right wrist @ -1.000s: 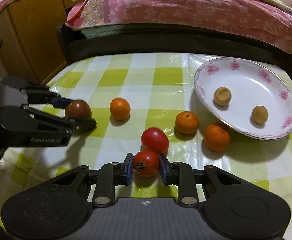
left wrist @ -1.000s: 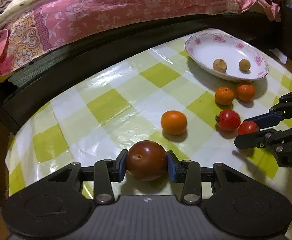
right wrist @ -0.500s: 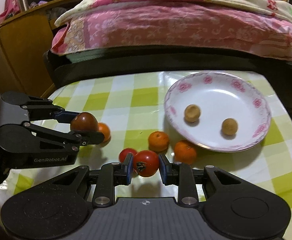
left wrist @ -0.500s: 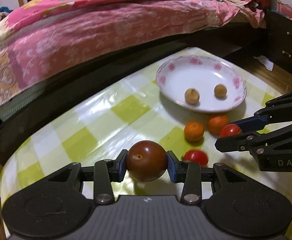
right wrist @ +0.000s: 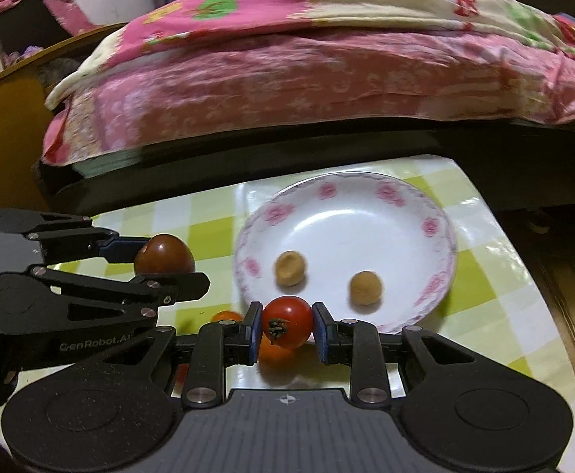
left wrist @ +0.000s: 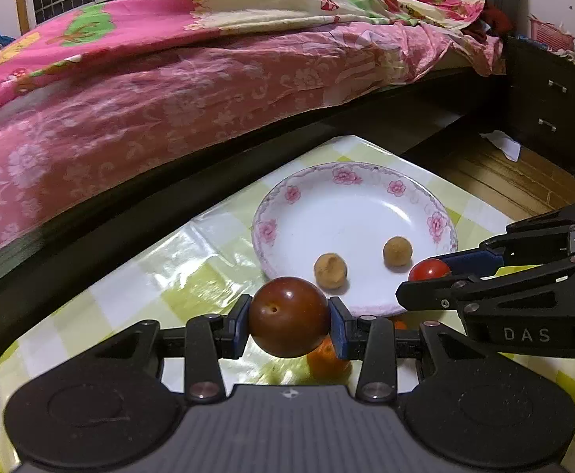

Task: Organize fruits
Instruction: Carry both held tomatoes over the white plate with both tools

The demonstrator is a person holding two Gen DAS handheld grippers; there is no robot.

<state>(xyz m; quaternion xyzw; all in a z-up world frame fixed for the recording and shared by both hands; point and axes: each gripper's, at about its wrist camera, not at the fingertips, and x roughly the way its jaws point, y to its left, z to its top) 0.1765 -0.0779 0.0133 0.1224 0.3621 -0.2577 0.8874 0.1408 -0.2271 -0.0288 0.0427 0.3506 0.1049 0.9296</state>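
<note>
Two orange fruits (right wrist: pixel 230 317) peek out mostly hidden behind the tongs. Left gripper (left wrist: pixel 289 323) is clamped on a dark plum (left wrist: pixel 289 317), right gripper (right wrist: pixel 286 329) on a red tomato (right wrist: pixel 287 326), both just short of the floral plate (right wrist: pixel 437 272). Readable: "DAS", "GenRobot.AI".

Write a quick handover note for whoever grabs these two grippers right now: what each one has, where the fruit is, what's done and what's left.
Left gripper: shut on the dark reddish-brown round plum, held above the checked tablecloth beside the plate.
Right gripper: shut on the small red tomato, at the plate's near rim.
White floral-rimmed plate: holds two small tan round fruits.
Done: both fruits picked up and brought to the plate.
Left: set both fruits on the plate, then fetch the orange fruits lying on the yellow-green checked tablecloth below the grippers; they are partly hidden, so their count is unclear.
</note>
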